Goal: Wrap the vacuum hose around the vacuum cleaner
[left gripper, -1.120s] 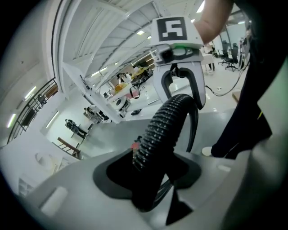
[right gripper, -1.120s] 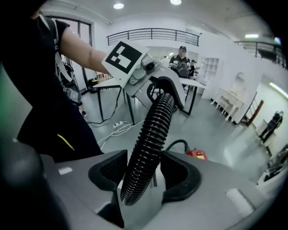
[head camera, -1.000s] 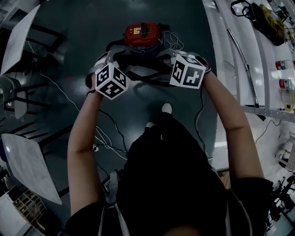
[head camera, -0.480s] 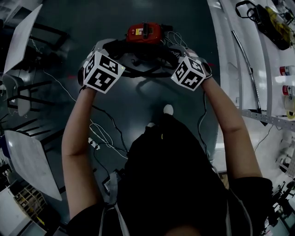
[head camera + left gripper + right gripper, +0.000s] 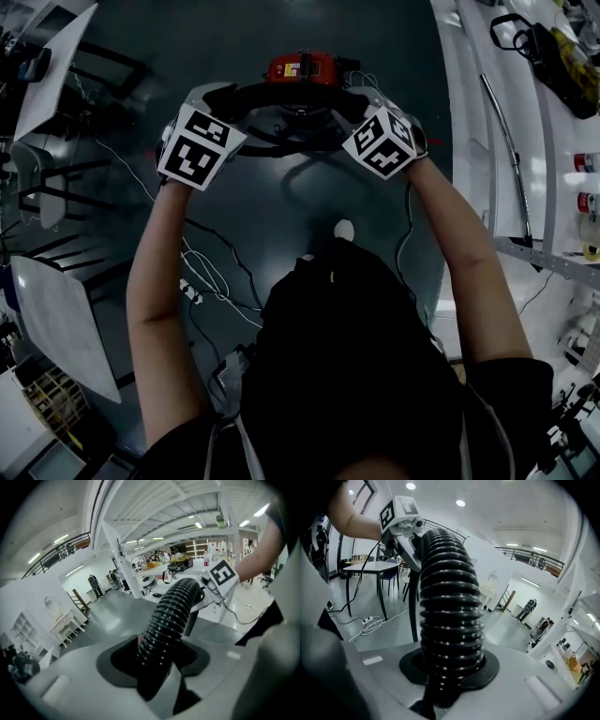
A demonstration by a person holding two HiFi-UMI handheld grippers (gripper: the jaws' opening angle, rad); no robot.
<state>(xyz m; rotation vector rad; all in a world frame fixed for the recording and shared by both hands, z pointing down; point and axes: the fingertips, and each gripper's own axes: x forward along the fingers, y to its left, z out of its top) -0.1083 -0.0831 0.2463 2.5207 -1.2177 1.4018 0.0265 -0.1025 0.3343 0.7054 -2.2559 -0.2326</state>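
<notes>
Up goes the vacuum hose (image 5: 291, 92), now nearer the red vacuum cleaner (image 5: 302, 67); left gripper (image 5: 214, 97) clamps it, right gripper (image 5: 359, 98) jaws just closed around it too.

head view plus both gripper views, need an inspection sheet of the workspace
surface: dark glossy floor
job's things: black ribbed hose stretched between both tongs, above the red vacuum
clutter: tools on the white bench at right
grippers: left tongs shut on hose; right tongs have just been closing, now shut on hose
cables: loose white and black cables on the floor
surroundings: white boards at left
</notes>
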